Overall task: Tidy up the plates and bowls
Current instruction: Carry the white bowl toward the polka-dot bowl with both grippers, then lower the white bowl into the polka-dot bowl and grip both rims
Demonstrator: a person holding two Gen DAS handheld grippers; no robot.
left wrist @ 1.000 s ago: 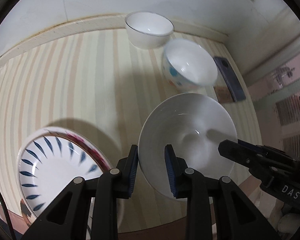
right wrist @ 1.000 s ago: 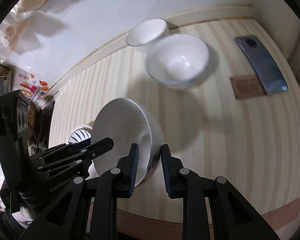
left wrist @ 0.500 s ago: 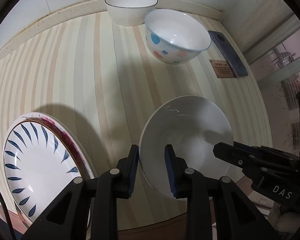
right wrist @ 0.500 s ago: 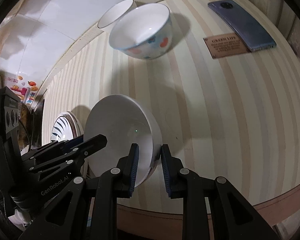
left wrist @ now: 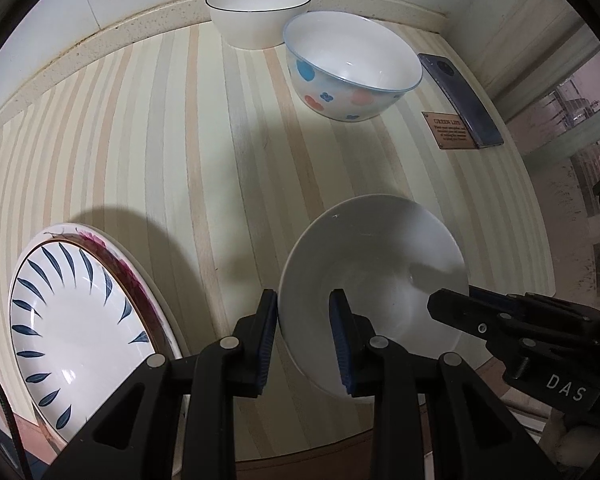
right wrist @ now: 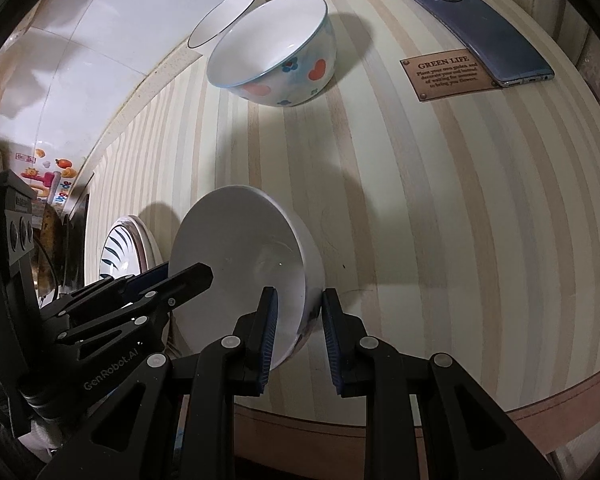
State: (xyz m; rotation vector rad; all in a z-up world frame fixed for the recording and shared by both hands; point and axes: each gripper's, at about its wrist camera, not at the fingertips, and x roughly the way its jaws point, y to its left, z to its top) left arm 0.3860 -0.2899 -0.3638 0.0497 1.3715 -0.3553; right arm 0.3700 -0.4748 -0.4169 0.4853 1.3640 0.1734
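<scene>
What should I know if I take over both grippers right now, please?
Left gripper: jaws shut on the near rim of the plain white bowl.
Right gripper: jaws shut on the same bowl's opposite rim, wall between the pads.
Elsewhere: stacked plates, blue-leaf plate on top, at left; spotted bowl and black-rimmed bowl at the back.
Done: plates stacked.
Left: bowls not yet nested; the held bowl probably goes first.
</scene>
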